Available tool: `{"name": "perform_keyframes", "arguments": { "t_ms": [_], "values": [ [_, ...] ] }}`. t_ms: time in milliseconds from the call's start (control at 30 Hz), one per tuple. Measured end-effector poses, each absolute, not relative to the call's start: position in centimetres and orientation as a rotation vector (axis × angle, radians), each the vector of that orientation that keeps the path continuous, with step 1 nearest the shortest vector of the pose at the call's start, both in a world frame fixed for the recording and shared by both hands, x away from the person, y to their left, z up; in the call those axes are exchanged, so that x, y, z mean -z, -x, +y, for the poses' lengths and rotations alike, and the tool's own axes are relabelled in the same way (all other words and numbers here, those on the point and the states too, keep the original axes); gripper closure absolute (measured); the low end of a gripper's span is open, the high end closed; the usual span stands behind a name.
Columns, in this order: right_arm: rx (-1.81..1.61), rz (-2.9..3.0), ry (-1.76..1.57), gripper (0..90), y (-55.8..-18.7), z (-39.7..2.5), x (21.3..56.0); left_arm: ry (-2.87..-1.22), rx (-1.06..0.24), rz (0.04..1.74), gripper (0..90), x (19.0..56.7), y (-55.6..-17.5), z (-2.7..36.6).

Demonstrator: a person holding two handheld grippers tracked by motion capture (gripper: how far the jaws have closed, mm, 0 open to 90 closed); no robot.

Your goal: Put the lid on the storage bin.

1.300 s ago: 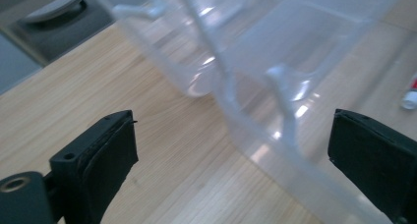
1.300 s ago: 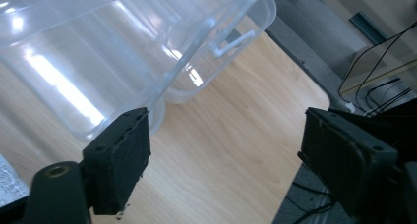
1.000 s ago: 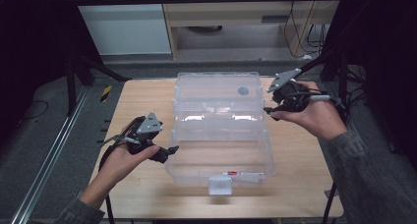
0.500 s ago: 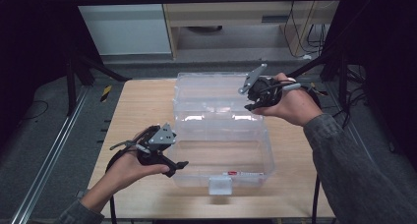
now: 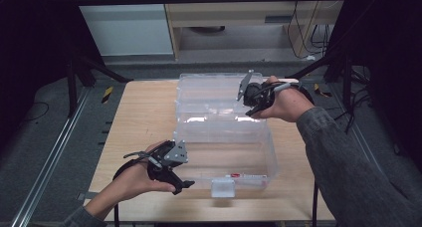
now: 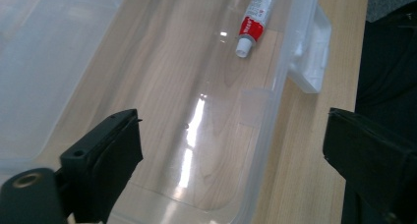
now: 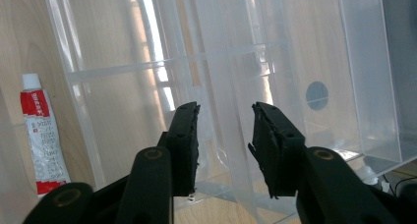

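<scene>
Left hand-held gripper (image 5: 185,184) gapes beside clear box (image 5: 224,132) holding tube (image 6: 254,15).

Right gripper (image 5: 252,98) now in over the clear plastic box (image 5: 224,132), pulled left from the far right edge to above its lid half, jaws a bit apart around a lid rib. Left gripper (image 5: 171,173) down and toward the person along the box's left side, now by the near left corner, jaws wide open.
</scene>
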State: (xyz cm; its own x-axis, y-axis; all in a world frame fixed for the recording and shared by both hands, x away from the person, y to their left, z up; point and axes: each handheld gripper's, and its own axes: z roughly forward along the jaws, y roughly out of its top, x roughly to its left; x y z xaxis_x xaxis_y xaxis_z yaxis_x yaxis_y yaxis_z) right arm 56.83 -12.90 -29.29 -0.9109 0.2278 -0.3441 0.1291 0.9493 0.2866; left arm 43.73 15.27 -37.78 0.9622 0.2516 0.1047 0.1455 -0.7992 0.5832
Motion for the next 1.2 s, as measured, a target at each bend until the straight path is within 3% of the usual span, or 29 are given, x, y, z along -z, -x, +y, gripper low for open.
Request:
{"name": "perform_keyframes", "arguments": {
  "t_ms": [467,600,1200],
  "values": [
    [-0.298,2.746,-0.175,74.1,-57.1,-12.0,29.4,-2.565,-0.155,0.235,26.9,39.0,-43.2,14.7],
    [-0.286,2.744,-0.169,78.4,-57.3,-11.8,29.3,-2.583,-0.145,0.231,36.6,39.3,-43.2,14.7],
    [-0.284,2.741,-0.164,81.9,-57.4,-11.7,29.4,-2.634,-0.097,0.204,64.5,40.9,-43.6,14.5]
  ]
}}
